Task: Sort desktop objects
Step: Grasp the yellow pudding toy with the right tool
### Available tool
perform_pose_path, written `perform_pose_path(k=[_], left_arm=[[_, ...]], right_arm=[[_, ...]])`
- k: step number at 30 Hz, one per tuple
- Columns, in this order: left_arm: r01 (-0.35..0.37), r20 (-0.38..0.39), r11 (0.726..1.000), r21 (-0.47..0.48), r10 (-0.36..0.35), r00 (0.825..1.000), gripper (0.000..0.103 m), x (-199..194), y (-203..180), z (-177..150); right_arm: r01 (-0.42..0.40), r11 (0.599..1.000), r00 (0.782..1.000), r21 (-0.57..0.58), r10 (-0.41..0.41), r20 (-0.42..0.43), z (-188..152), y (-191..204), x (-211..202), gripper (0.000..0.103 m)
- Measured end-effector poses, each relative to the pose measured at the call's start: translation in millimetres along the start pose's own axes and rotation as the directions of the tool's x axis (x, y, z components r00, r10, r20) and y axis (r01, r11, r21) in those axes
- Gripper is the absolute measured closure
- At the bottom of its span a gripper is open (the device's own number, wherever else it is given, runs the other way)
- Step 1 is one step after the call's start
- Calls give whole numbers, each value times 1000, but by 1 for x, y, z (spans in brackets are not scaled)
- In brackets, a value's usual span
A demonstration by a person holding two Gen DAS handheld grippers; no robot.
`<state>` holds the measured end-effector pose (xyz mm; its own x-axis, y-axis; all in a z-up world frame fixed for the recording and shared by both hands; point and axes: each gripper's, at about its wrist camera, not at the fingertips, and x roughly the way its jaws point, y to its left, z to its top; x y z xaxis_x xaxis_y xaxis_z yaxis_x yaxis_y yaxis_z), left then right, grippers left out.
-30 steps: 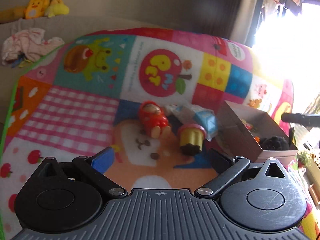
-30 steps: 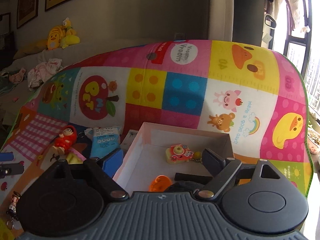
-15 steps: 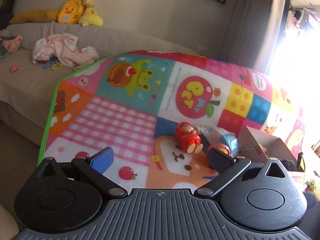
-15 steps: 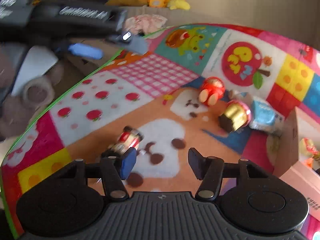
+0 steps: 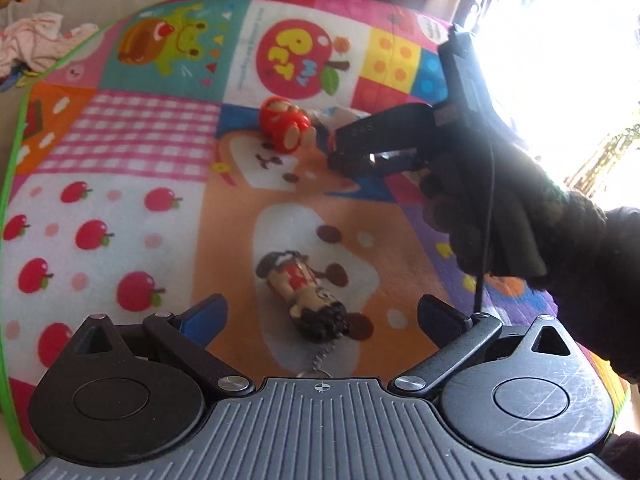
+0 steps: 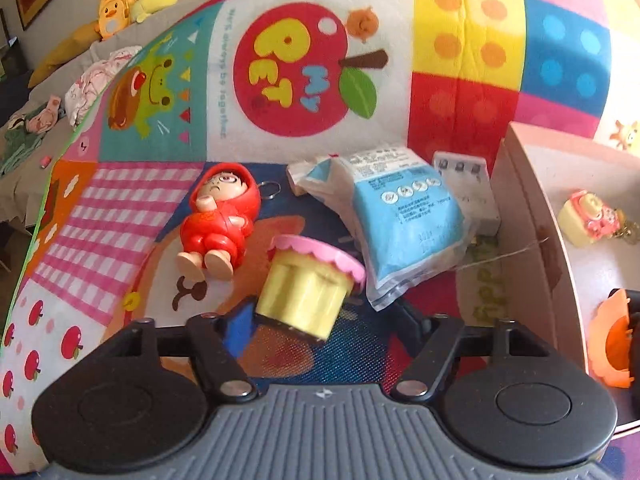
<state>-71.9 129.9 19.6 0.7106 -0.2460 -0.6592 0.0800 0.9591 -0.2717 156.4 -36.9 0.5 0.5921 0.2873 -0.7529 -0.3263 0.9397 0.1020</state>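
1. Your left gripper [image 5: 322, 312] is spread wide and pinches nothing. It hangs over the play mat [image 5: 120, 140], toward the mat's near edge.
2. The keychain doll [image 5: 304, 292] lies flat on the mat between the left fingers, clear of both. Its dark-haired head points at the gripper body and its chain runs under it.
3. Your right gripper [image 6: 326, 320] has just been closing. The yellow cup with pink lid [image 6: 308, 284] is between its fingers, tilted. The blue left pad [image 6: 240, 328] is just beside the cup's base and the right finger is apart from it, so there's no pinch yet.
4. The cup is mid-mat, toward the right edge. The red hooded figure [image 6: 218, 220] lies on its back just left of it, feet toward you.
5. The blue-and-white packet [image 6: 408, 224] is just right of the cup, between it and the box [image 6: 532, 216].
6. The box sits at the mat's right edge. It holds a yellow-and-pink toy [image 6: 592, 216] and an orange piece [image 6: 612, 344].
7. In the left view, your gloved right hand [image 5: 500, 220] holds the right gripper low, beyond the doll.
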Motion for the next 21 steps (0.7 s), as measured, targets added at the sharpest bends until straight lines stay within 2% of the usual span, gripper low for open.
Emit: perform_pose_path(k=[1, 2, 4, 8, 11, 13, 16, 21], left_arm=[[6, -11, 1000, 1, -6, 1000, 0, 3, -3, -2], [13, -19, 1000, 0, -13, 1000, 0, 5, -5, -3], [28, -32, 1000, -6, -28, 999, 0, 10, -8, -4], [32, -41, 999, -16, -32, 999, 0, 20, -14, -4], [37, -39, 999, -22, -37, 999, 0, 24, -18, -1], [43, -38, 999, -33, -44, 998, 0, 28, -20, 2], [50, -33, 998, -34, -51, 998, 0, 41, -27, 10], [55, 10, 998, -25, -55, 998, 0, 54, -49, 29]], right_arm=[[-17, 999, 1000, -36, 17, -11, -5, 2, -5, 64], [-34, 998, 999, -55, 34, -15, -11, 2, -12, 66], [-54, 992, 999, -114, 55, 3, -26, 1, -34, 66], [-34, 965, 997, -260, 49, 52, -69, -6, -81, 66], [-23, 948, 996, -316, 49, 77, -100, -19, -113, 66], [7, 937, 992, -349, 39, 124, -118, -29, -131, 66], [77, 932, 982, -355, -10, 187, -137, -44, -145, 67], [132, 955, 983, -265, -93, 155, -157, -80, -149, 67]])
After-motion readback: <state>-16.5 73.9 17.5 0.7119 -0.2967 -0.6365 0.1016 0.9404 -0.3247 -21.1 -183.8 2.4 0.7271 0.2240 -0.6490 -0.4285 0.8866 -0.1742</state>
